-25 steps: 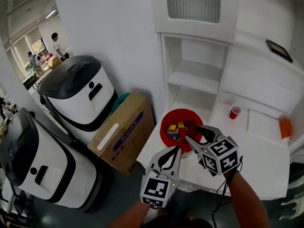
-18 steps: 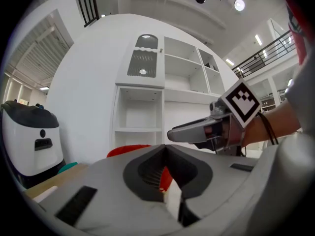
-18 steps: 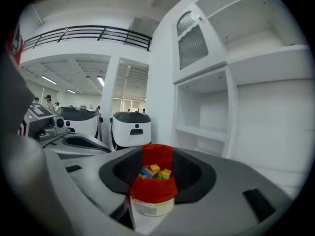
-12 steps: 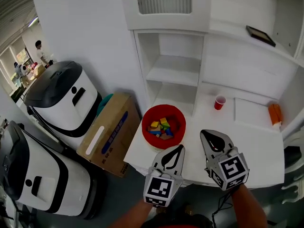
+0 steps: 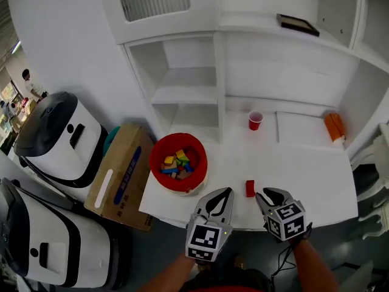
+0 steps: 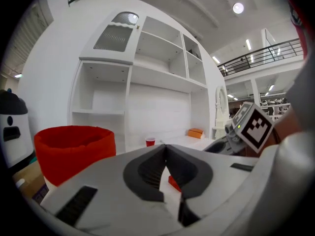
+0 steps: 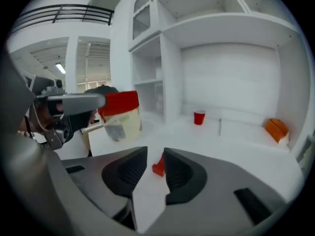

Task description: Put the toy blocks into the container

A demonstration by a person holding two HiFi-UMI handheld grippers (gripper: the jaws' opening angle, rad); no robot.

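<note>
Resting red block (image 5: 250, 188), long axis toward shelves (image 5: 185, 96)

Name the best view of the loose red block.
Head view: the red block lies whole on the counter. Both gripper views show only part of it, past their fingers.

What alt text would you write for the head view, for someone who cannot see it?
A red block lies on a white table just beyond two handheld grippers: the left gripper shut, the right gripper with jaws that have just been opening, nothing between them. At left, a red container holds coloured blocks.
</note>
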